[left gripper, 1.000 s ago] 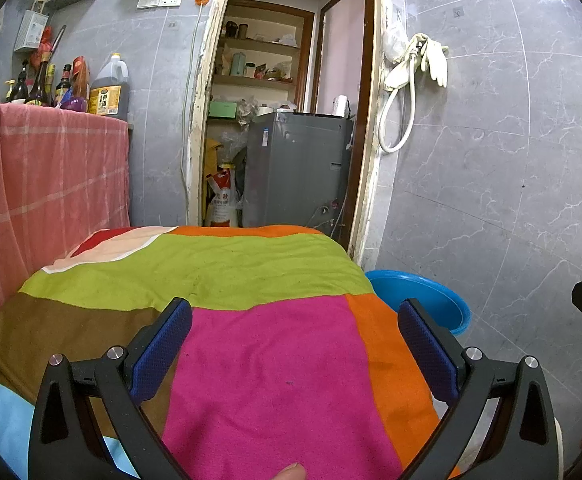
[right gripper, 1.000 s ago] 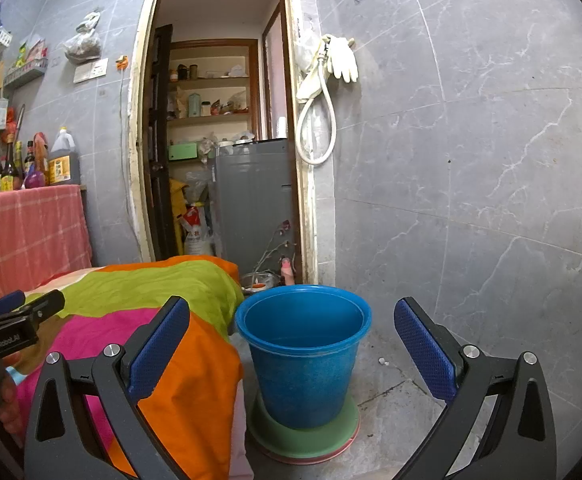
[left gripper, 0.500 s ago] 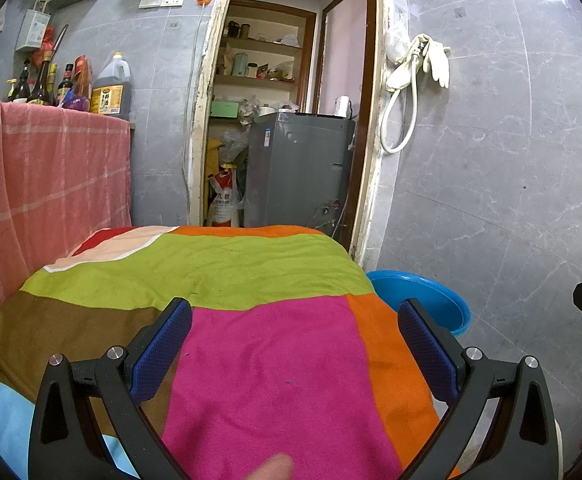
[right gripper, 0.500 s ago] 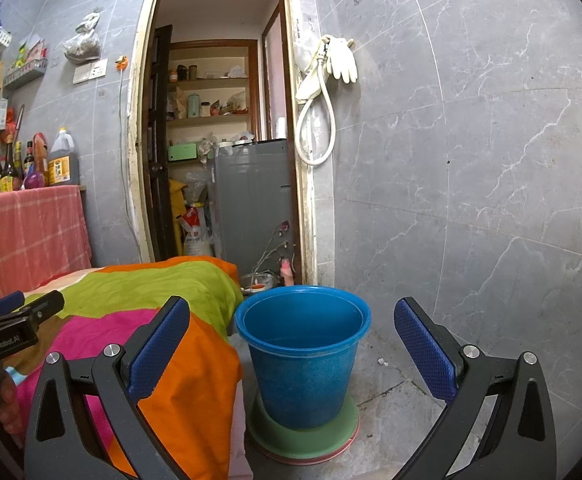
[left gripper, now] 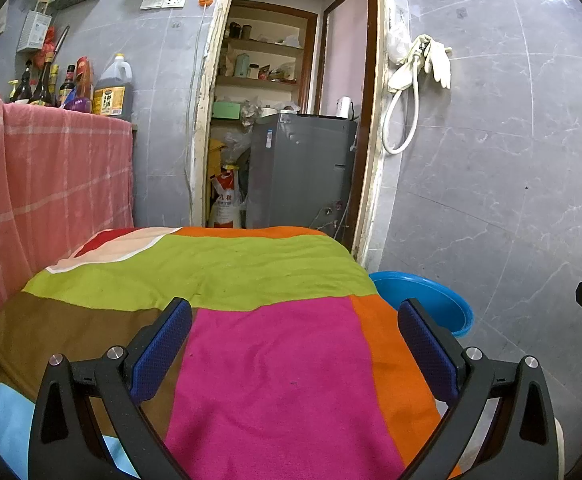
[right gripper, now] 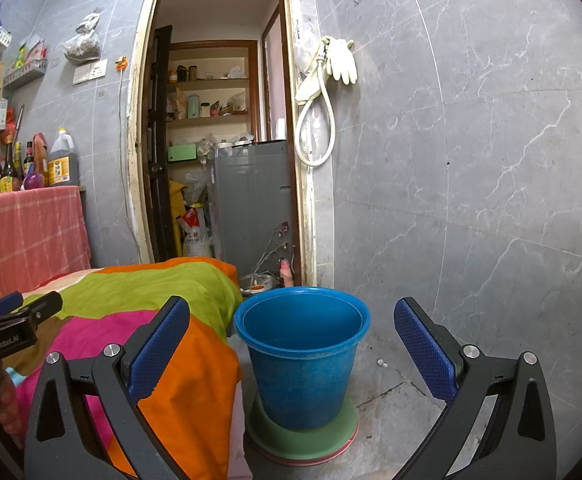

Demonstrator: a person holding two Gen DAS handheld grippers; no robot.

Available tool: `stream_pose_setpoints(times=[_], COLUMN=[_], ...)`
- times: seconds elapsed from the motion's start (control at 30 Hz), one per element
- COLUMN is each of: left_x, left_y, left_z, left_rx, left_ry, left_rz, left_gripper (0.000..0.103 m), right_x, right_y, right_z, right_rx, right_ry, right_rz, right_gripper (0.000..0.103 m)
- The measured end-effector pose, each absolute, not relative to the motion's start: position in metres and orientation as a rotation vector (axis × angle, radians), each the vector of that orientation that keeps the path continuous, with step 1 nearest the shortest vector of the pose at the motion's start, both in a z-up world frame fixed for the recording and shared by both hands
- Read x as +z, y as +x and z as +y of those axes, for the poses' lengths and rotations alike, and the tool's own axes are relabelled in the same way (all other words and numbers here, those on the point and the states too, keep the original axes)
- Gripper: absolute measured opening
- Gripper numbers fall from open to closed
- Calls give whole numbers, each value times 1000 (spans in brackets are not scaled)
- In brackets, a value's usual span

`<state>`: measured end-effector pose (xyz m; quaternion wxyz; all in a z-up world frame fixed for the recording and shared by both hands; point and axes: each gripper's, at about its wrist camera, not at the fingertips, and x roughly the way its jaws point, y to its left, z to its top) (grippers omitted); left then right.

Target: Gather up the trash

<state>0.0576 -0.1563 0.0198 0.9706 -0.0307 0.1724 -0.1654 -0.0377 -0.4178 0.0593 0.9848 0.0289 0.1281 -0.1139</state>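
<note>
A blue plastic bucket (right gripper: 303, 356) stands on a green round lid (right gripper: 303, 438) on the floor, right of a table under a many-coloured cloth (left gripper: 275, 360). Its rim also shows in the left wrist view (left gripper: 431, 300). My right gripper (right gripper: 291, 340) is open and empty, held in front of the bucket, above floor level. My left gripper (left gripper: 295, 344) is open and empty, held over the cloth's pink patch. I see no loose trash on the cloth. The bucket's inside looks empty as far as I can see.
A pink checked cloth (left gripper: 51, 184) covers a counter at the left, with several bottles (left gripper: 71, 88) on top. A doorway behind holds a grey appliance (left gripper: 299, 172) and shelves. Grey tiled wall (right gripper: 471, 200) at right, with gloves and a hose (right gripper: 323, 92) hanging.
A fingertip seen at the bottom edge of the left wrist view earlier is gone now. Both grippers have hardly moved.
</note>
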Motion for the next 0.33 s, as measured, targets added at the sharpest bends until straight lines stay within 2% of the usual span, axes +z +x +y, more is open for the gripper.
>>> stream_pose_setpoints(times=[0.33], left_x=[19], left_y=[58], left_z=[-156], left_rx=[-334], left_ry=[-62], left_rz=[350], left_gripper=[101], right_x=[59], right_y=[-38], right_z=[-417], right_rx=[-229], right_ry=[60], right_rz=[258], right_gripper=[103])
